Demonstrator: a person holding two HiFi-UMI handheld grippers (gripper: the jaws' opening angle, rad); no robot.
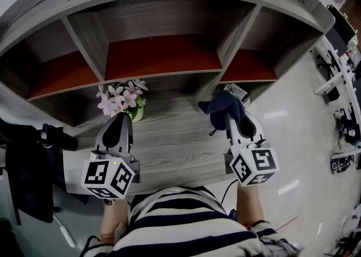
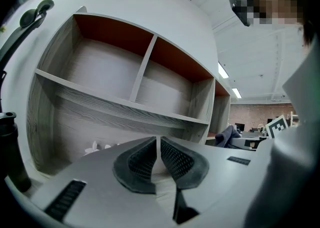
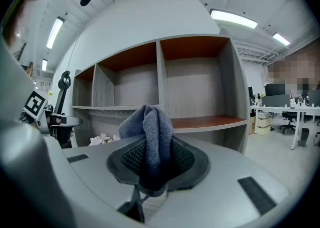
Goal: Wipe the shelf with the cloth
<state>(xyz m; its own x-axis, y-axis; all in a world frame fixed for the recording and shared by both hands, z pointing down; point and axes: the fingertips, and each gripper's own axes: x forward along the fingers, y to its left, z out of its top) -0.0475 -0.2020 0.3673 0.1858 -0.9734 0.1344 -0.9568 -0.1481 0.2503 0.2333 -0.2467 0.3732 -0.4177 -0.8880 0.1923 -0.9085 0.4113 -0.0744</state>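
A grey wooden shelf unit with red-brown boards stands ahead, above a grey desk top. My right gripper is shut on a dark blue cloth, held above the desk's right part, in front of the right compartment. In the right gripper view the cloth bunches up between the jaws. My left gripper hovers over the desk's left part, just before the flowers, shut with nothing in it. The cloth shows far right in the left gripper view.
A small pot of pink and white flowers stands on the desk by the left gripper. A black office chair is at the left. Desks and cables line the floor at the right.
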